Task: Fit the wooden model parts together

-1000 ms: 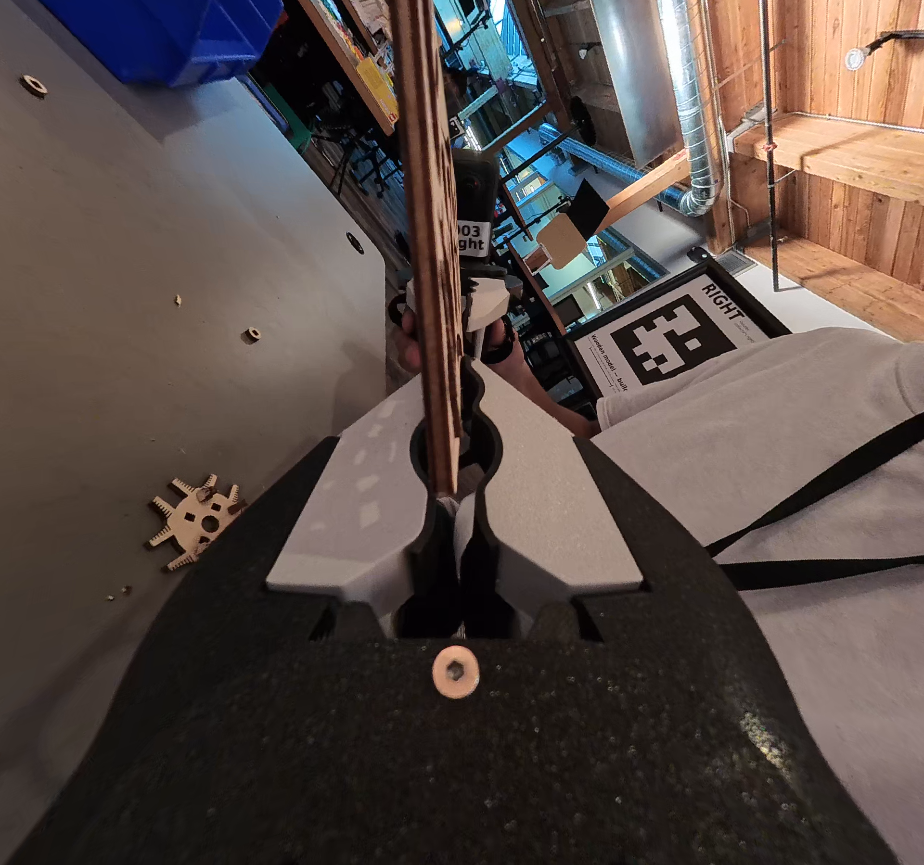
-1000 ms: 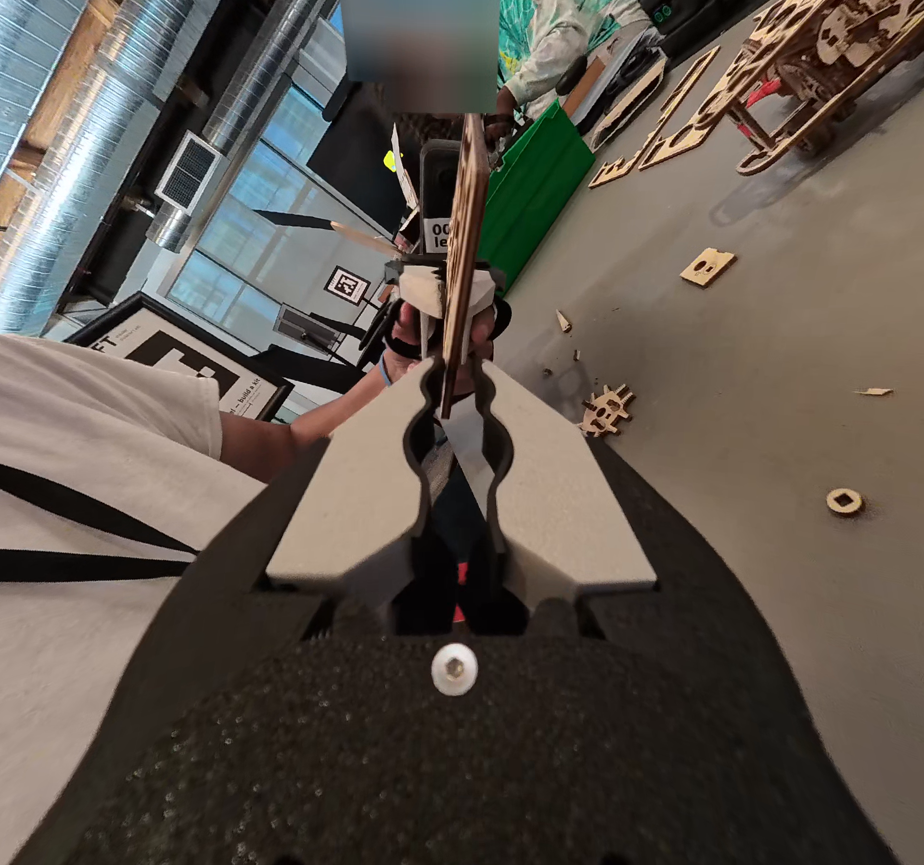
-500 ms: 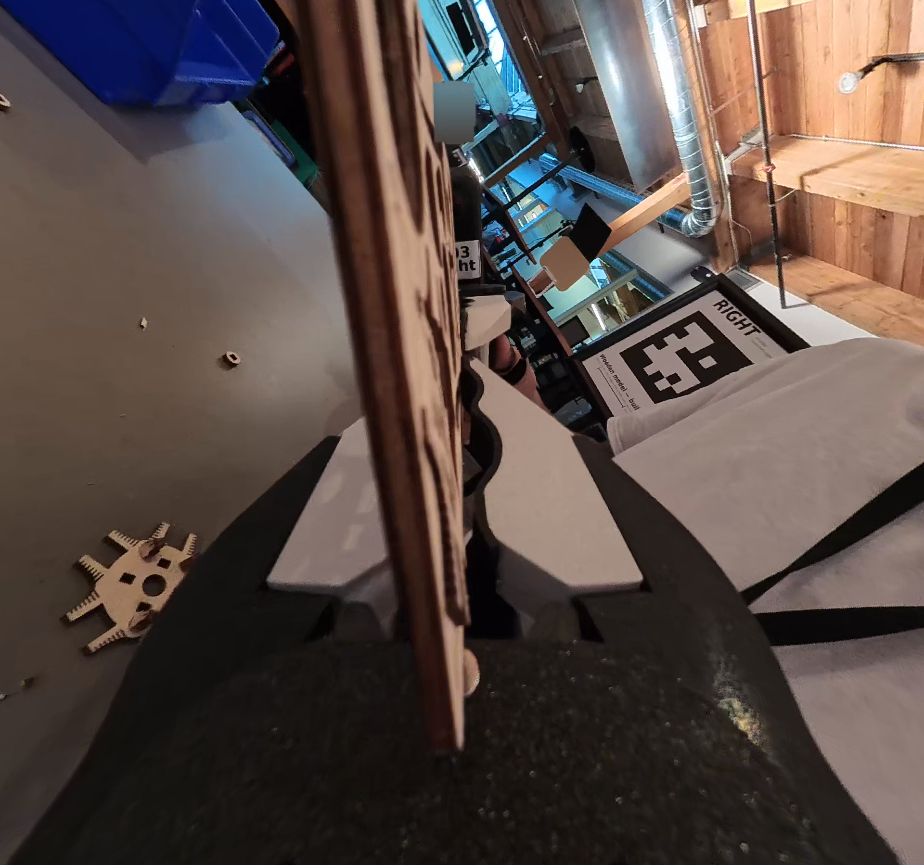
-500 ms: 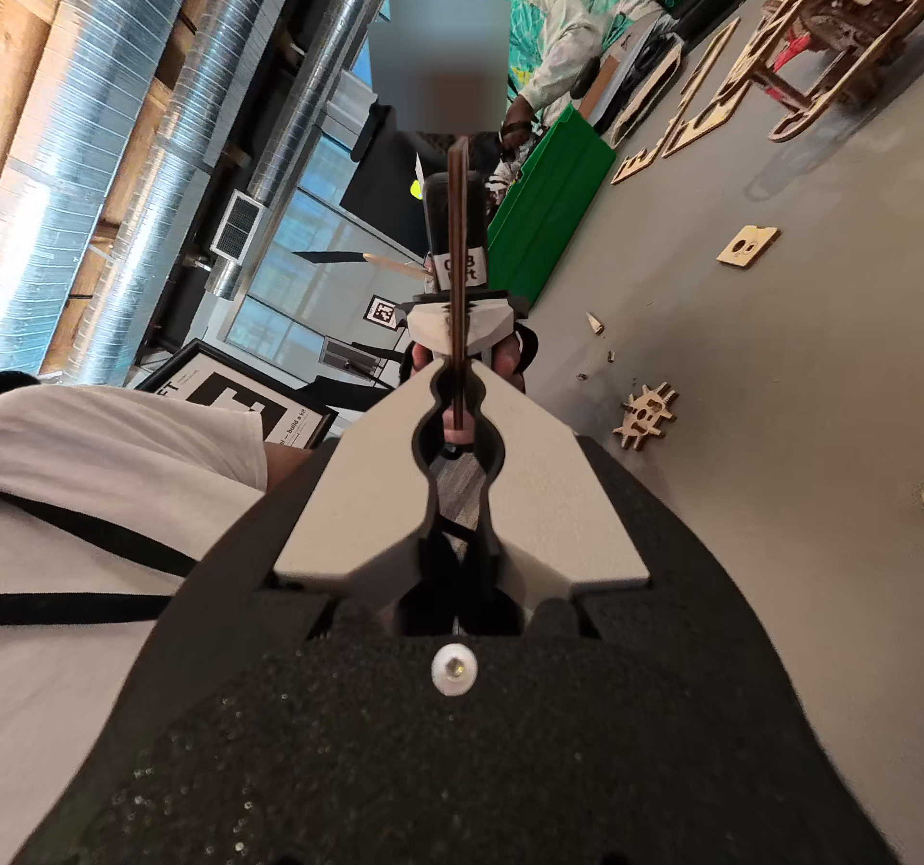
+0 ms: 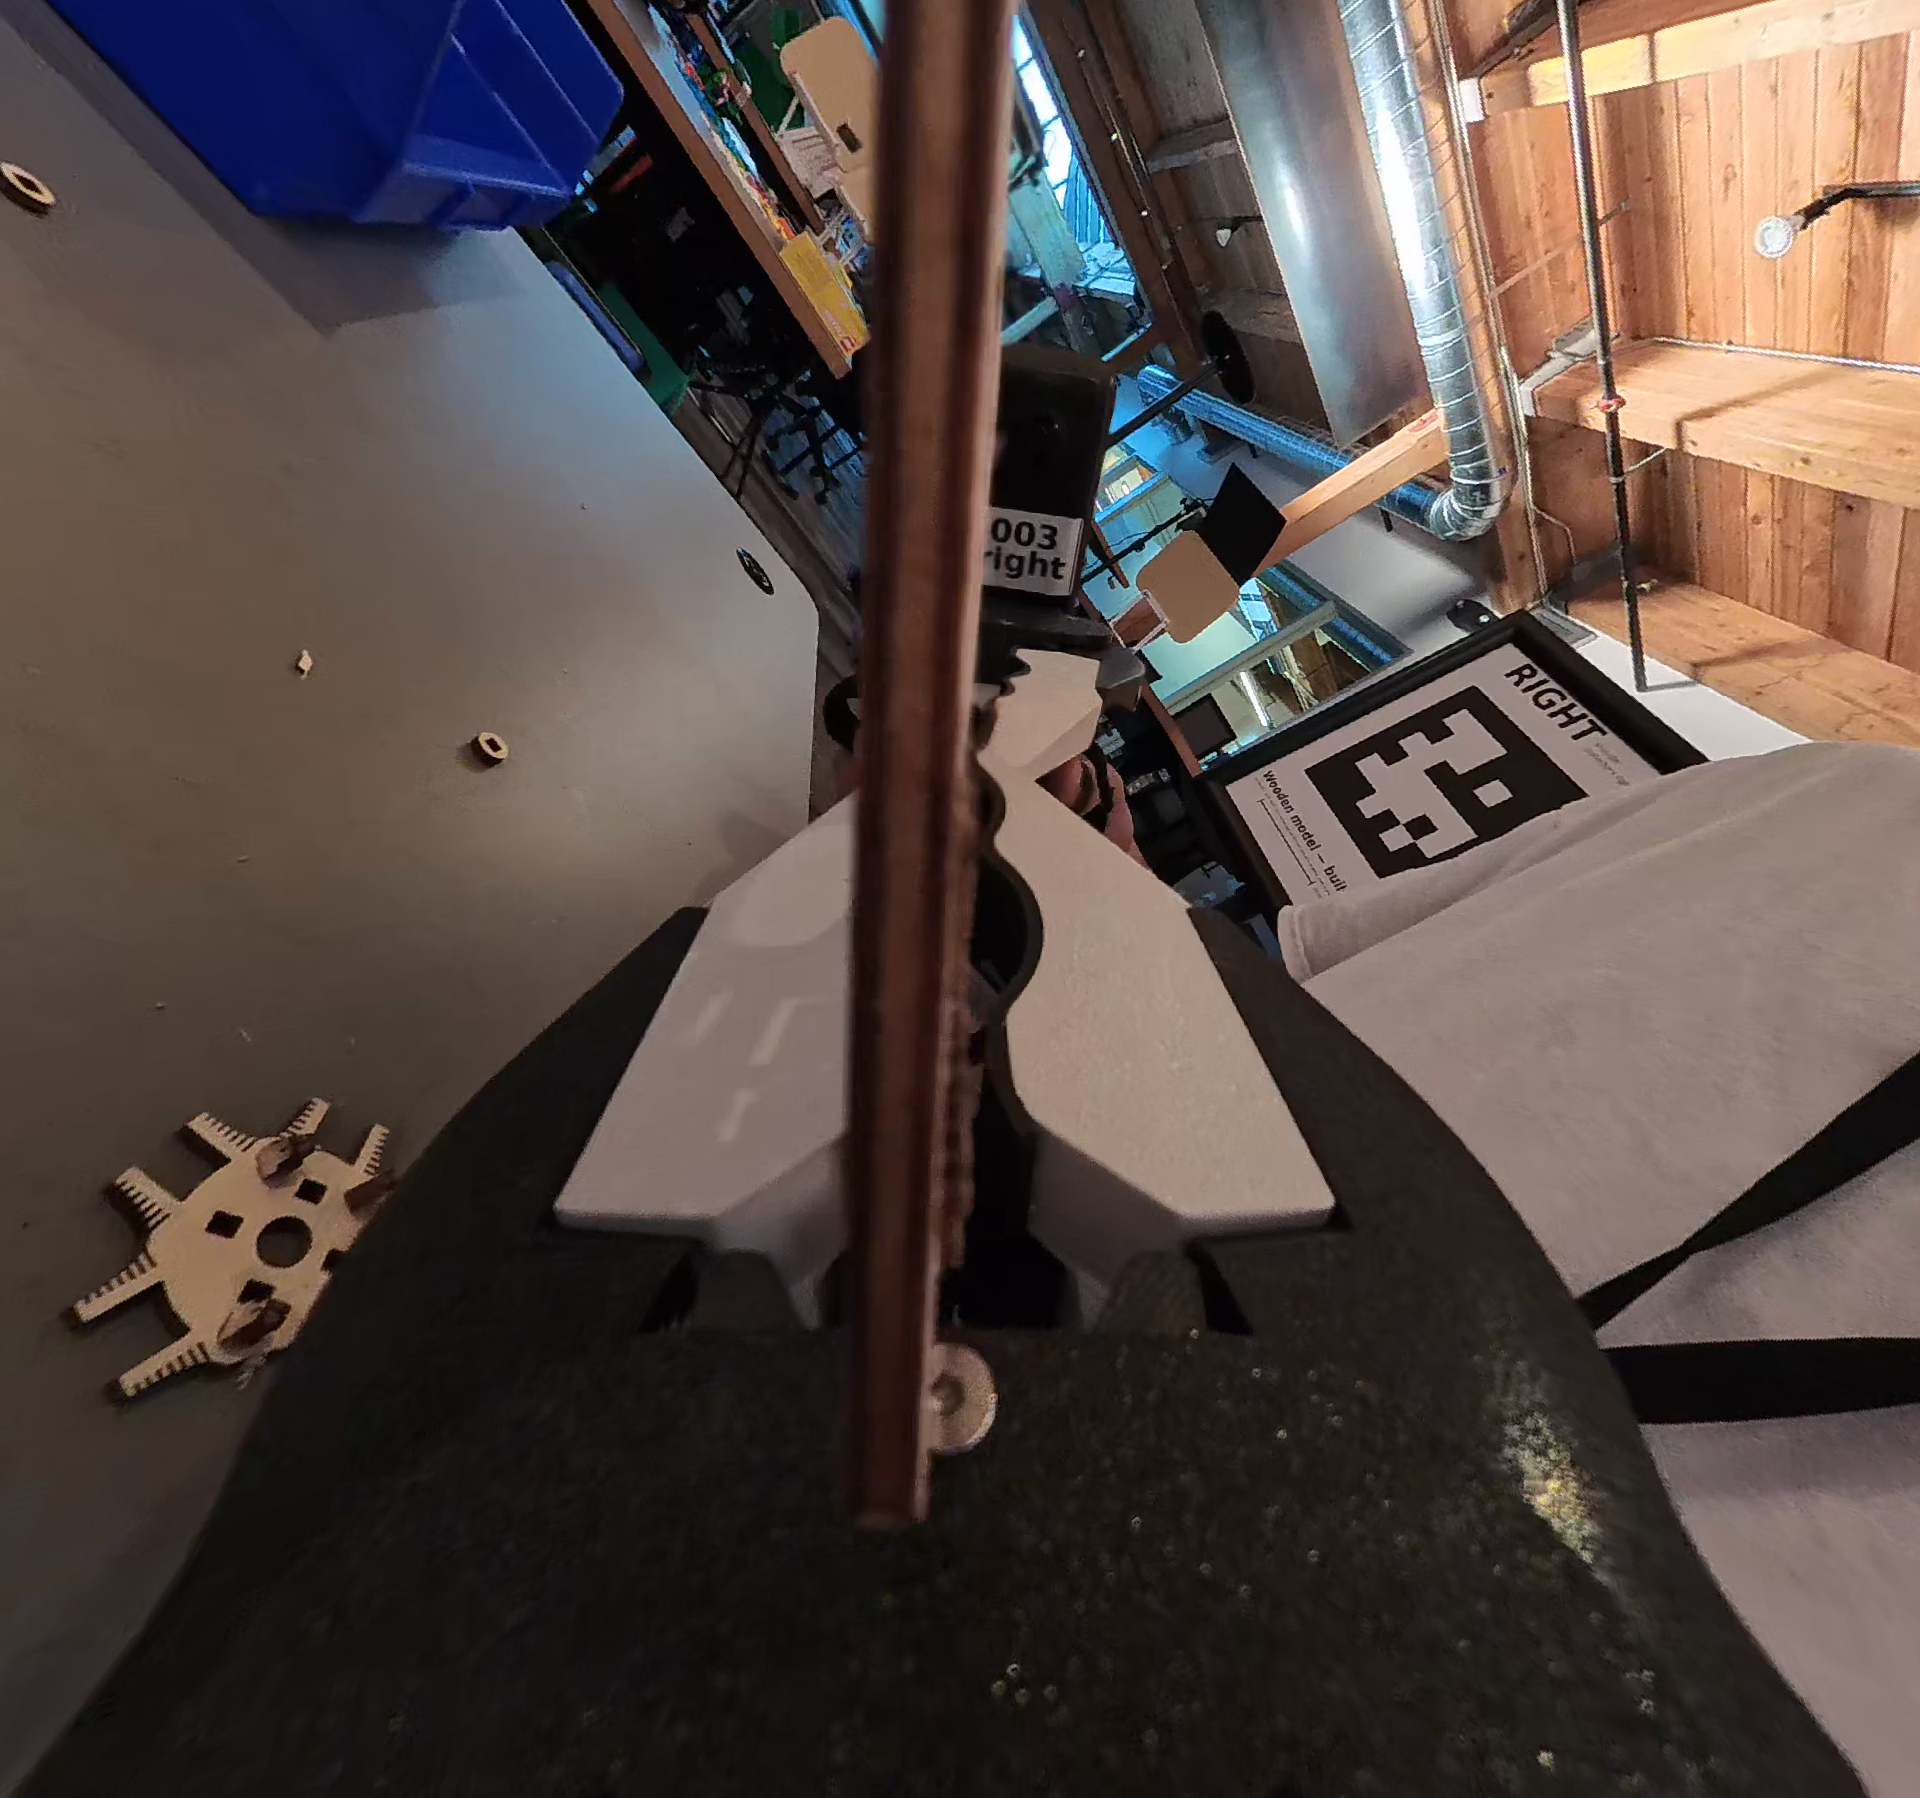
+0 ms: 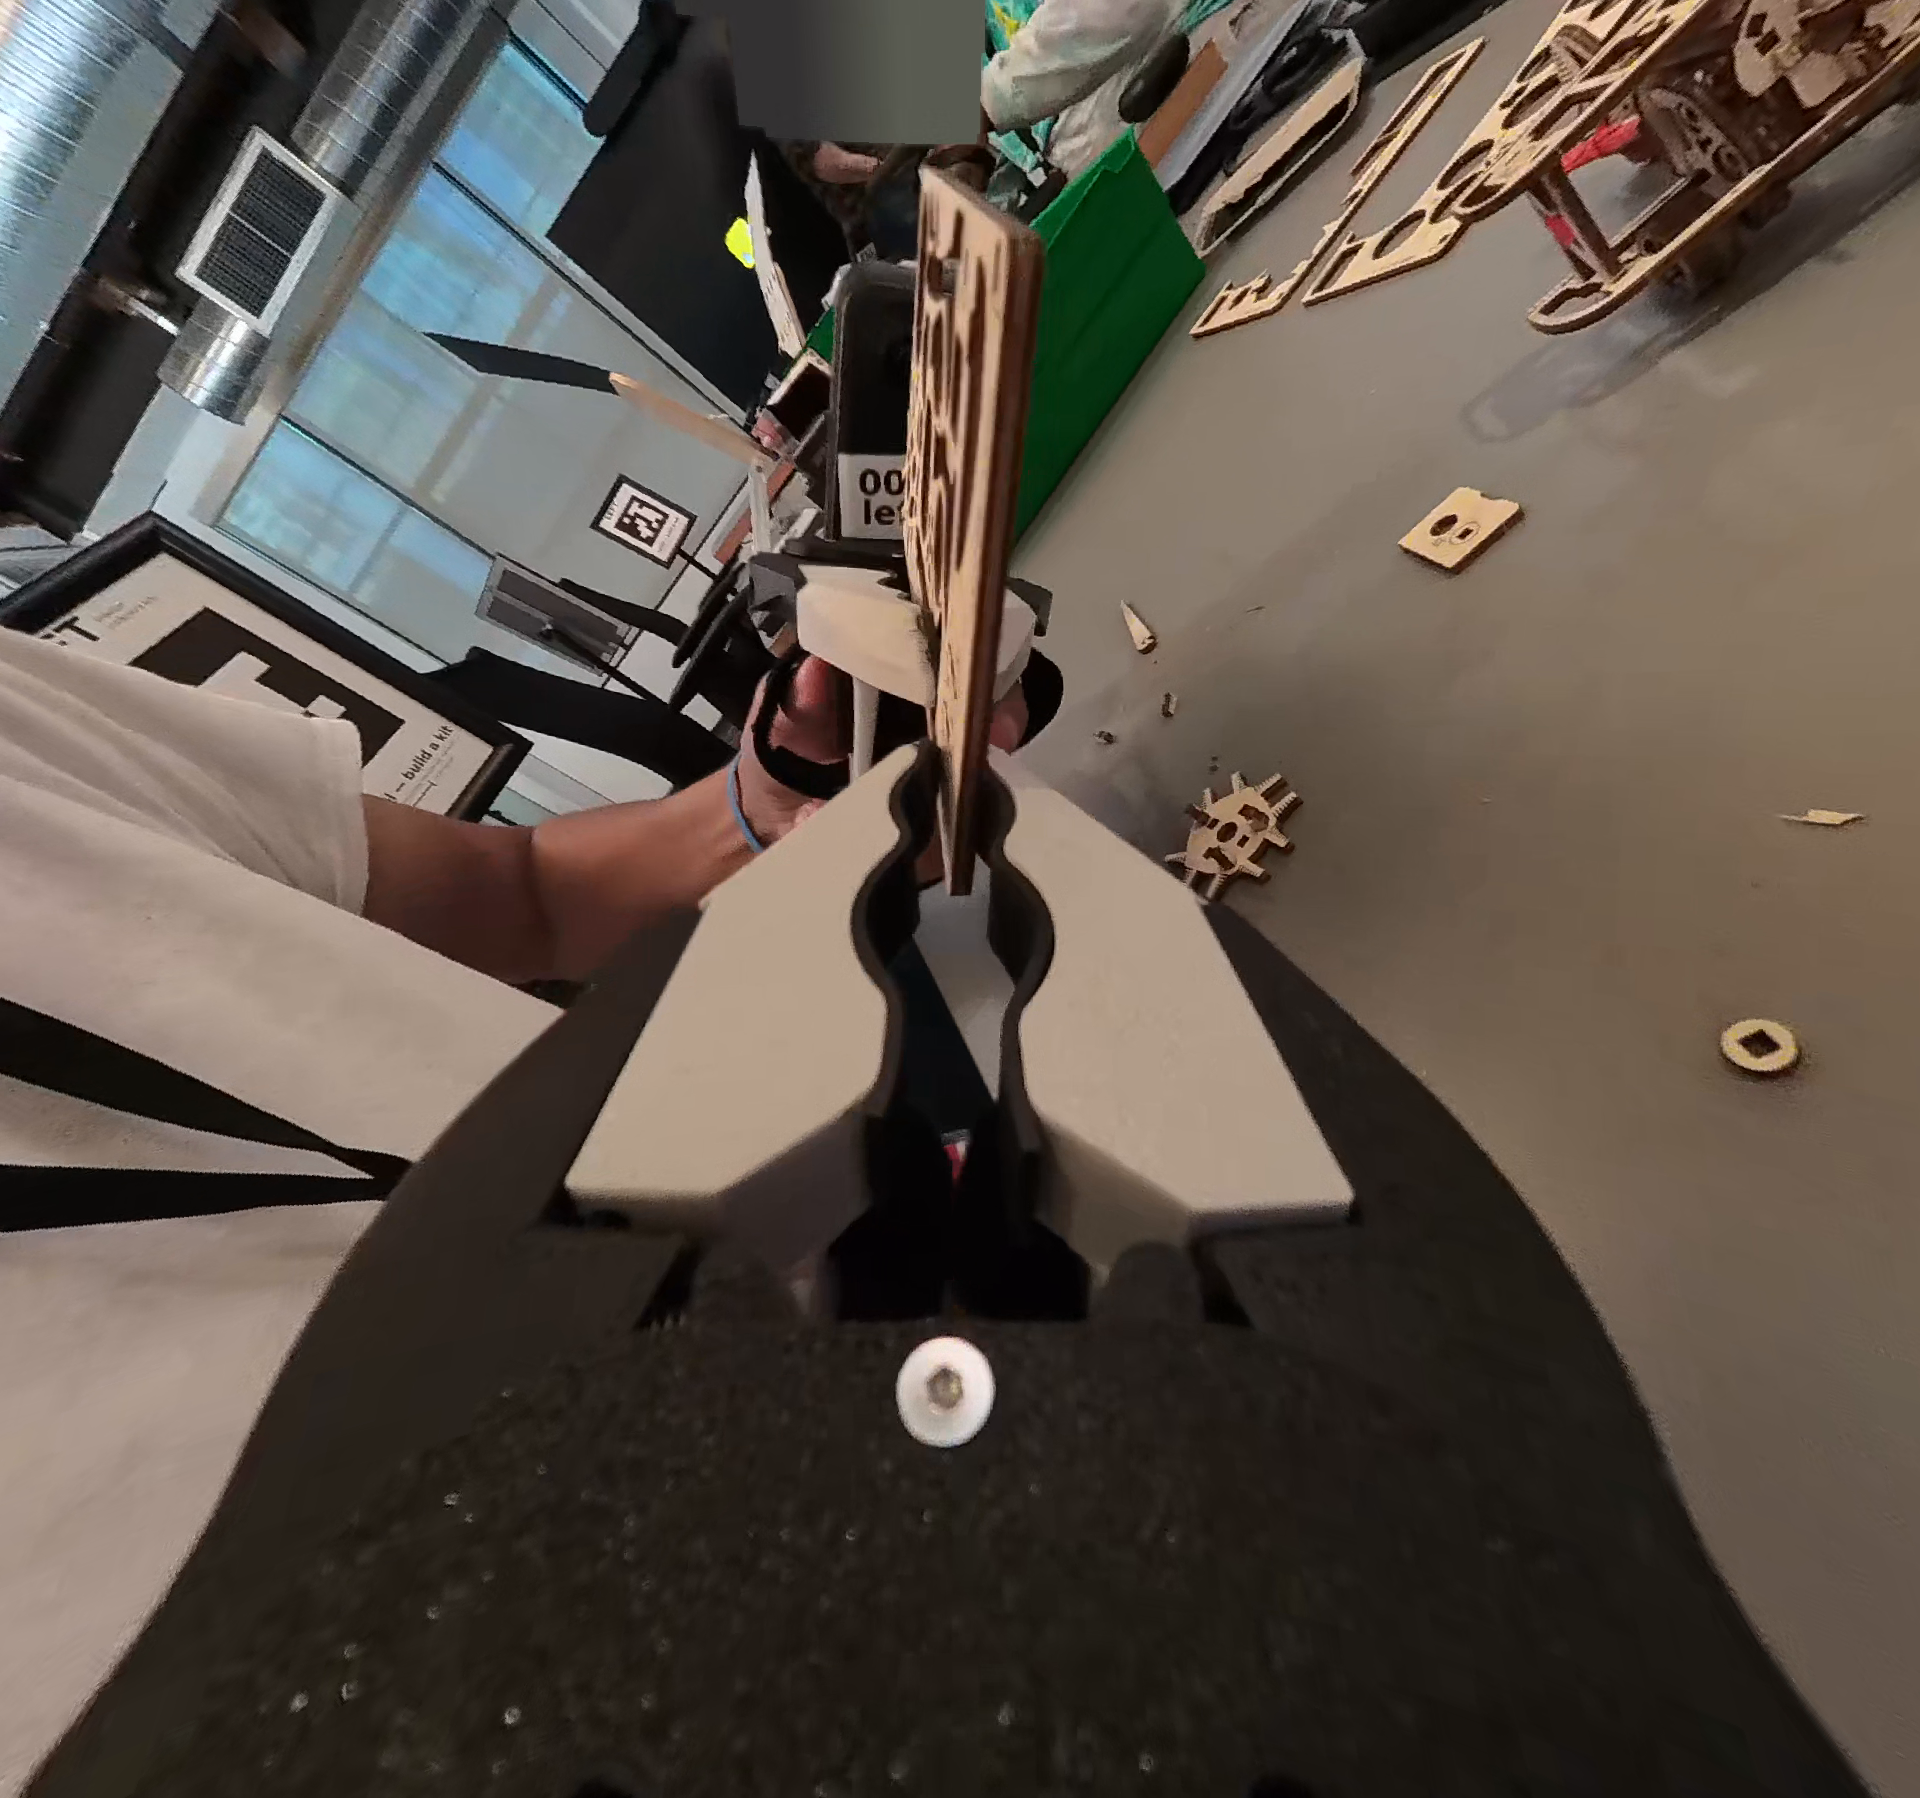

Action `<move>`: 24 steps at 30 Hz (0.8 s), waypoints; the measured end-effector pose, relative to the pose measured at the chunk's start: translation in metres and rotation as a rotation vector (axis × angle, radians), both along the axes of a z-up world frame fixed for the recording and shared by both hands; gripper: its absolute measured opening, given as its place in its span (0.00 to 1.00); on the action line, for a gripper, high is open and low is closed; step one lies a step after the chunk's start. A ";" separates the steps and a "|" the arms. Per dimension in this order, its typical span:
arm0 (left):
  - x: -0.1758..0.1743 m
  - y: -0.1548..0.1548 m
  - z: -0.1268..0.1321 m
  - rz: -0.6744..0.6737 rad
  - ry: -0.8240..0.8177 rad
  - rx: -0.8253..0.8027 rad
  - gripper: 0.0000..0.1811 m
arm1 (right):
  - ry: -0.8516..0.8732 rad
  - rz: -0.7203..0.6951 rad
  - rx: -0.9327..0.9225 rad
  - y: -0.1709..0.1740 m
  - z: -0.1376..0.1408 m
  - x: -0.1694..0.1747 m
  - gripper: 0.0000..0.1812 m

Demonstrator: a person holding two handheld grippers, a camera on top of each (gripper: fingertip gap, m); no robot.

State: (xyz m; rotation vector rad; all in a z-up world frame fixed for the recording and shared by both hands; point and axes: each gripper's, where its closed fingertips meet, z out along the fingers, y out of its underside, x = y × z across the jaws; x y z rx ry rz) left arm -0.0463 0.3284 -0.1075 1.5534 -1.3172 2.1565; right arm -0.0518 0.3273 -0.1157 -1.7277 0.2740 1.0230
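Observation:
A thin laser-cut wooden panel [image 5: 914, 605] hangs in the air between my two grippers, which face each other. In the left wrist view it is edge-on and runs back over the black body of my left gripper [image 5: 925, 803], whose jaws stand close against its sides. In the right wrist view the panel [image 6: 966, 501] shows its cut-out face, and its near end sits between the tips of my right gripper [image 6: 956, 782], shut on it. The left gripper [image 6: 935, 636] shows beyond, its white fingers either side of the panel. The panel hides the left jaw gap.
A grey table [image 5: 312, 605] lies to one side with a gear-shaped wooden piece [image 5: 229, 1239], a wooden washer [image 6: 1758, 1047] and a small square piece [image 6: 1460, 527]. A built wooden model [image 6: 1662, 86], cut-out sheets [image 6: 1382, 190], a green bin [image 6: 1101, 325] and a blue bin [image 5: 291, 34] stand farther off. Less than 4 cm separates the two grippers' tips.
The panel's near end was at the left jaws one second ago; it now reaches back over the left gripper's body. In the right view it went edge-on, then turned face-on again.

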 end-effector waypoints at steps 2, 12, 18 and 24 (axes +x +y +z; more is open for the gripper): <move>0.000 -0.001 0.000 -0.001 -0.006 0.001 0.00 | 0.011 0.007 0.005 -0.001 0.000 -0.001 0.02; 0.001 0.002 -0.001 0.019 -0.007 -0.018 0.00 | 0.140 0.021 -0.003 -0.005 0.000 0.006 0.02; 0.004 0.003 -0.013 0.065 0.031 0.008 0.00 | 0.049 -0.028 -0.088 -0.003 -0.015 0.011 0.03; 0.010 0.003 -0.024 0.139 0.040 0.097 0.00 | -0.039 -0.091 -0.169 -0.003 -0.027 0.018 0.05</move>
